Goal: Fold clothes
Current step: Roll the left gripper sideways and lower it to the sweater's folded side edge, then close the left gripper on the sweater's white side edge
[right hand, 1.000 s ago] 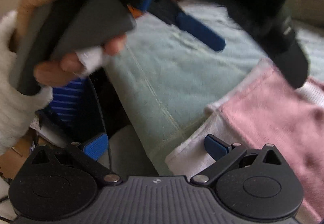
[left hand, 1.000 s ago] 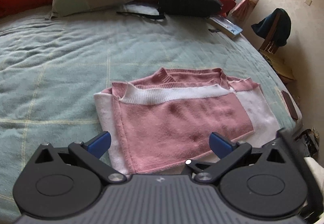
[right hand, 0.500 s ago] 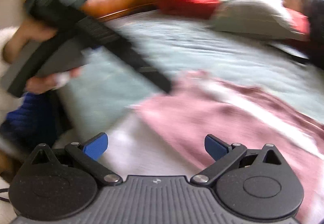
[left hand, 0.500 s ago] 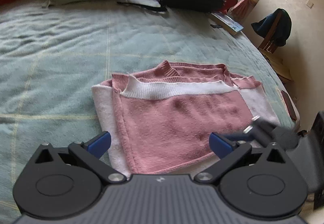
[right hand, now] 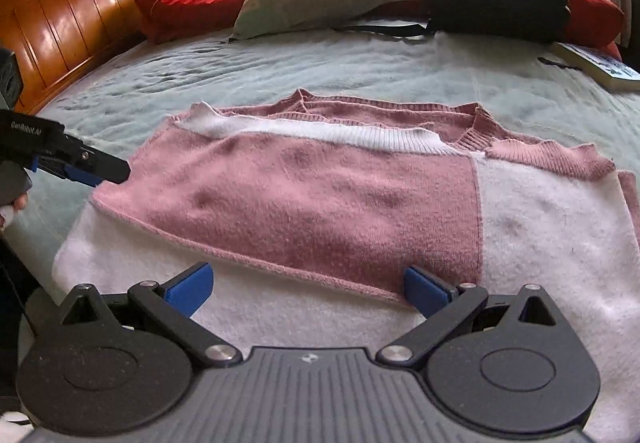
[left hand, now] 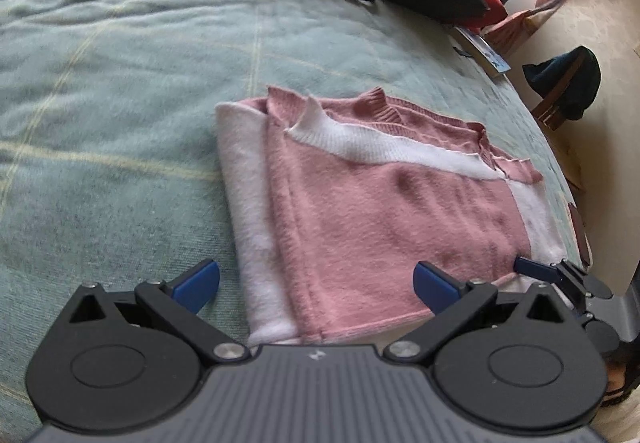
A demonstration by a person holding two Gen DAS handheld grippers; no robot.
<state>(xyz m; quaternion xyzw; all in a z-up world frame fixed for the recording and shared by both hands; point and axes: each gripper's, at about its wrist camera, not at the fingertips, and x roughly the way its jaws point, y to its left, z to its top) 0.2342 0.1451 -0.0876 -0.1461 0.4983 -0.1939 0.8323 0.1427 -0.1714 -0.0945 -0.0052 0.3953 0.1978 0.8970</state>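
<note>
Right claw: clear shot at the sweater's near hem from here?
Probably yes. The right claw is open and empty just over the sweater, whose near hem lies flat with nothing on it. The left claw sits off to the side.

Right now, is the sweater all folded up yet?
Partly. The pink and white sweater already lies folded into a flat rectangle on the green blanket. Nothing is in hand: the left gripper and right gripper are both open. It may still need another fold.

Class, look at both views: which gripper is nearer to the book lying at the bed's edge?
Right. The right gripper is at the sweater's near edge on the book's side; the left gripper sits at the opposite end.
</note>
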